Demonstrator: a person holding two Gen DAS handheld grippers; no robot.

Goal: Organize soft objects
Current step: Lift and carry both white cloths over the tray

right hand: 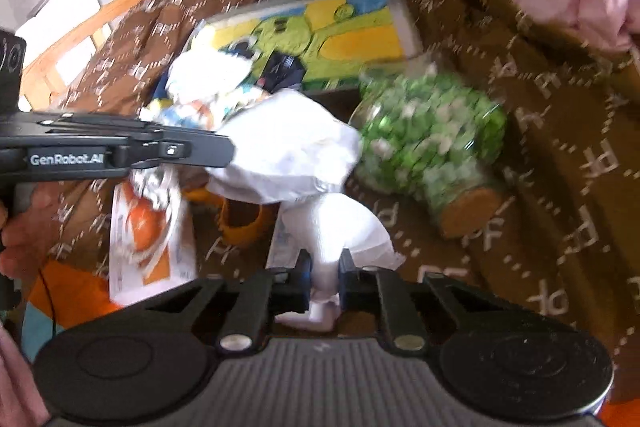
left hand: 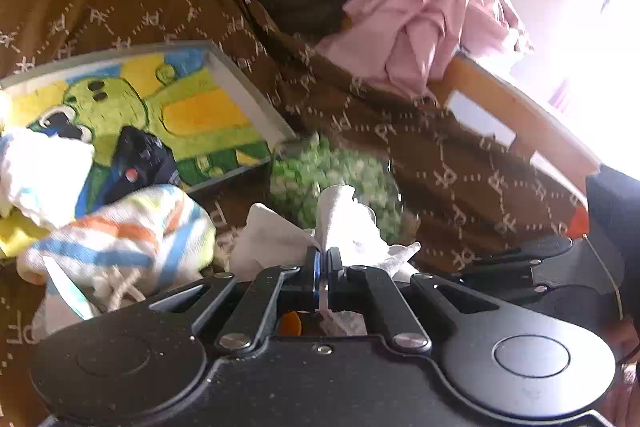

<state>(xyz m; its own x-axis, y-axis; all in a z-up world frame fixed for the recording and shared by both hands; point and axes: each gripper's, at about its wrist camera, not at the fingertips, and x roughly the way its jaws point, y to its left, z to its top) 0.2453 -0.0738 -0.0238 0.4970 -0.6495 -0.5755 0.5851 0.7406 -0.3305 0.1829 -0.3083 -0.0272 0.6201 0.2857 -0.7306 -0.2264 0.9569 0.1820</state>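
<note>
Clear jar of green and white bits (right hand: 428, 143) lies on the brown patterned blanket (right hand: 560, 187), mid-right, beside a cartoon-print cushion (right hand: 352, 39). Crumpled white cloth (right hand: 296, 155), frame centre, is pinched by both: left hand-held gripper (left hand: 323, 261), right hand-held gripper (right hand: 323, 273).

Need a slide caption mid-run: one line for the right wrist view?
Right claw shut on a white cloth, left claw holding its far end, beside a jar of green pieces.

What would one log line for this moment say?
left gripper: shut on white cloth | right gripper: shut on same cloth | jar: lying on brown blanket
</note>
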